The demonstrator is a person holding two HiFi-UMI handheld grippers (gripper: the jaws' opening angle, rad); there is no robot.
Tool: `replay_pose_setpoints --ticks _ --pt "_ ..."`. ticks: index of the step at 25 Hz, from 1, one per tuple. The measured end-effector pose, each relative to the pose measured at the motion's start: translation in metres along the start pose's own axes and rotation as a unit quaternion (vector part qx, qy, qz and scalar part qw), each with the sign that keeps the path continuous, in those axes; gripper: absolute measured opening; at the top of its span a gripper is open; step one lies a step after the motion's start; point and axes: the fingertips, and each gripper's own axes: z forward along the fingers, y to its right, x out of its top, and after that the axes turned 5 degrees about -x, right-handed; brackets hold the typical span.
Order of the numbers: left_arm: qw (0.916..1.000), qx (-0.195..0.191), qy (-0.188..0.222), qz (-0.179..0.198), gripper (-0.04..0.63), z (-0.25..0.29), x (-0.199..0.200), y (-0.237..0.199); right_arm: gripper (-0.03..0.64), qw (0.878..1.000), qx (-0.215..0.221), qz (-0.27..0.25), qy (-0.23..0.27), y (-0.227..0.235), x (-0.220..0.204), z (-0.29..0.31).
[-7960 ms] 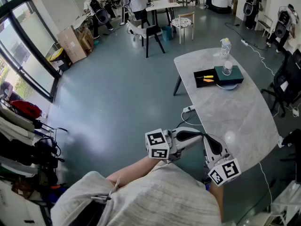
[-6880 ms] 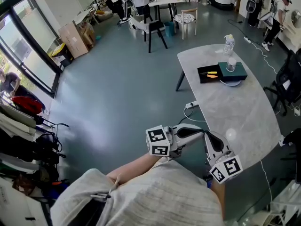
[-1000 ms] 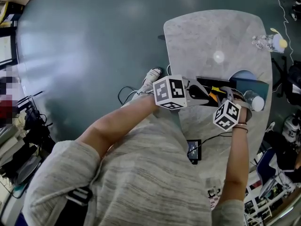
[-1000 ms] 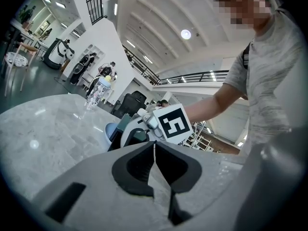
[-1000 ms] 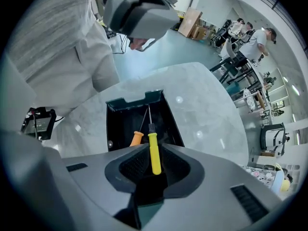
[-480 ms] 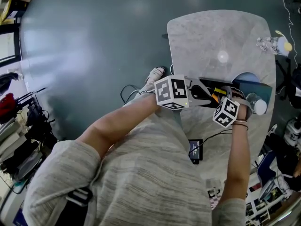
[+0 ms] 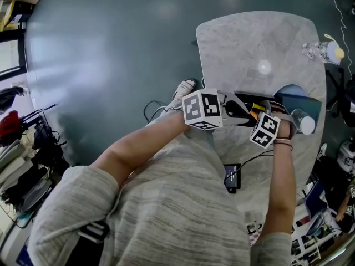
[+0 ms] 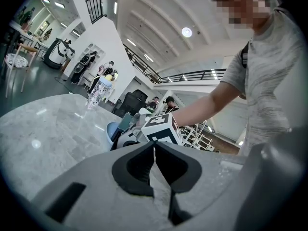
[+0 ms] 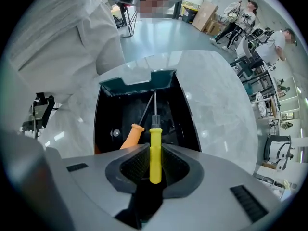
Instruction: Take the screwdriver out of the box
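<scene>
left gripper (image 8: 154,149): jaws together | right gripper (image 9: 155,154): jaws clamped on yellow screwdriver (image 9: 155,141), between box (image 9: 102,113) walls, orange screwdriver (image 9: 129,137) just beside

Bright yellow on the screwdriver (image 9: 155,148) handle, orange on the second handle (image 9: 130,134) beside it, both against the black inside of the box (image 9: 107,119) with its teal lip. Pale grey marbling across the counter (image 9: 219,105), matt grey on the right claw (image 9: 154,158) with black ribbed pads, black-and-white squares on the marker cube (image 7: 202,108).

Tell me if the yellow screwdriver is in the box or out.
In: the yellow screwdriver lies inside the box, handle between the right gripper's jaws.
</scene>
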Motion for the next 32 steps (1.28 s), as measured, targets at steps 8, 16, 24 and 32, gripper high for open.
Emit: replay_pose_setpoints --ticks 8,16,24,32 --pt "1.0000 0.002 -0.008 0.004 0.023 0.000 -0.002 0.003 0.067 1.000 -0.012 0.006 -0.004 0.000 0.000 -0.002" --pt "0.9998 0.010 -0.012 0.010 0.023 -0.005 -0.004 0.007 0.067 0.998 -0.052 0.030 0.006 0.003 -0.002 -0.014" --pt "0.9997 0.015 -0.011 0.013 0.023 -0.009 0.001 0.012 0.066 0.993 -0.095 0.057 0.033 0.006 0.000 -0.037" --pt "0.9990 0.020 -0.025 0.032 0.023 -0.014 0.007 0.018 0.067 0.972 -0.140 0.170 0.082 0.016 0.007 -0.071"
